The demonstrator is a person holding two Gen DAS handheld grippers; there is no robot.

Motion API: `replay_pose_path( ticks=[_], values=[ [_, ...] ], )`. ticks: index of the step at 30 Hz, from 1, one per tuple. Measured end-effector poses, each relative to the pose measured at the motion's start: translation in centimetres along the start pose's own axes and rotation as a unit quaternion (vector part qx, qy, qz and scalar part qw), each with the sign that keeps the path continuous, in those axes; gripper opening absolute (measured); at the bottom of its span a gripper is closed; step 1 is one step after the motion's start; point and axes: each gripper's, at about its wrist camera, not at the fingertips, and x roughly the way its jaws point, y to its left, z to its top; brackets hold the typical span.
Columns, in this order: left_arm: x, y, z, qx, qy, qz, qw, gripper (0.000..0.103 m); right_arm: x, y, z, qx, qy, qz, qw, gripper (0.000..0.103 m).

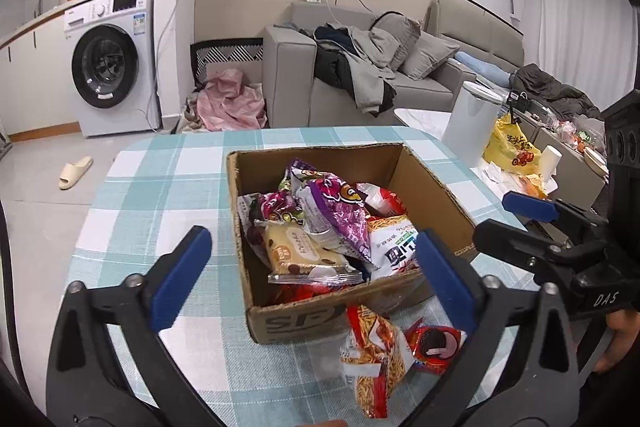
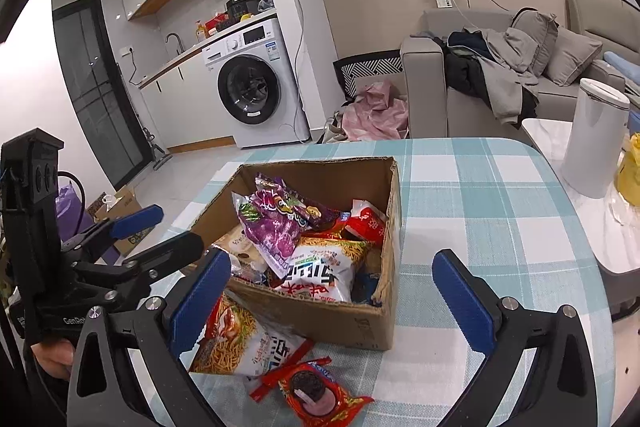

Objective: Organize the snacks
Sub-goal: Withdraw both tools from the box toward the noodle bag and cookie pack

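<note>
the box point(image 1: 348, 311) sits on the checked cloth point(image 1: 160, 187) and is the landmark here; its printed front wall is partly masked in the left wrist view by a noodle bag point(image 1: 372, 347) lying on the cloth against that wall, and the print reads only in part; the packs inside are heaped, so the lower ones are mostly hidden: a purple bag point(image 1: 340, 215) on top, a yellow biscuit pack point(image 1: 300, 251) near the front-left of the box, a white noodle bag point(image 1: 394, 243) to the right of it, a red pack point(image 1: 380, 199) toward the back, and something red under the biscuit pack that is too covered to name; just beside the noodle bag, in front of the box, lies a red cookie pack point(image 2: 316, 395), its far end cut off by the finger in the left view; the left gripper point(image 1: 316, 279) hangs over the box's front edge, fingers spread wide and holding nothing; the right gripper point(image 2: 332, 303) is just in front of the box, fingers wide apart too, empty, its left pad point(image 2: 200, 303) overlapping the noodle bag's top in that view, contact unclear; beyond the box are a sofa point(image 1: 360, 67) piled with clothes, a washer point(image 1: 112, 63) back left, and a white canister point(image 2: 592, 139) on a side table to the right.
</note>
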Motion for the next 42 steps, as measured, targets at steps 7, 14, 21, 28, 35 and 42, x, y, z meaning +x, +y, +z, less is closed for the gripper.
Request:
replay_pose_path(
  ticks=[7, 14, 21, 28, 35, 42],
  values=[
    [-2.1, 0.2, -0.8, -0.003, -0.003, 0.003, 1.0000, 0.102, -1.0, 0.0, -1.3, -0.004, 0.002, 0.003, 1.000, 0.103],
    [-3.9, 0.5, -2.2, -0.006, -0.004, 0.007, 0.9999, 0.102, -2.0, 0.2, -2.5, -0.005, 0.004, 0.006, 1.000, 0.103],
    [-4.9, 0.7, -3.7, -0.001, 0.003, 0.015, 0.9999, 0.102, -2.4, 0.4, -3.6, -0.009, 0.010, 0.002, 1.000, 0.103],
    [-5.2, 1.5, -5.4, -0.007, 0.012, 0.019, 0.9997, 0.102, -1.9, 0.2, -4.8, -0.013, 0.025, 0.000, 1.000, 0.103],
    [-4.7, 1.4, -6.6, 0.002, 0.021, 0.017, 0.9996, 0.102, -0.9, 0.4, -6.2, -0.030, 0.044, -0.004, 0.999, 0.103],
    [-3.6, 0.9, -7.4, 0.010, 0.038, 0.015, 0.9991, 0.102, 0.1, 0.0, -7.0, -0.034, 0.067, -0.006, 0.997, 0.103]
  ],
)
